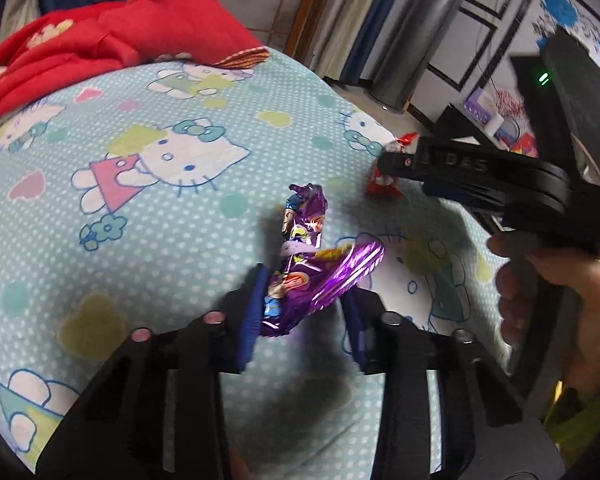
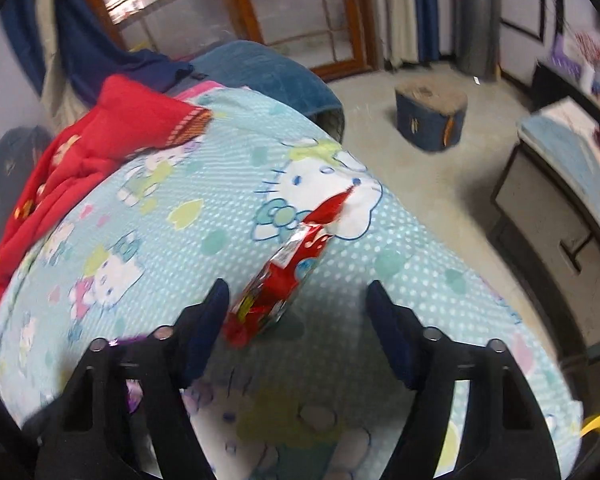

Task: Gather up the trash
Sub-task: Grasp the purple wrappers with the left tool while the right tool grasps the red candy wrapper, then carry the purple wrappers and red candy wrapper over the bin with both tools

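Wrappers lie on the cartoon-print bedsheet. The left gripper has its jaws narrowed around the purple wrapper, apparently pinching it, though blur hides the contact. The right gripper stands apart, straddling the red wrapper.

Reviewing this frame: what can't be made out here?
- Left wrist view: whether the left gripper presses the purple wrapper; the far pad's face is hidden behind foil.
- Left wrist view: most of the red wrapper, covered by the right gripper.
- Right wrist view: print on the red wrapper, motion-blurred.
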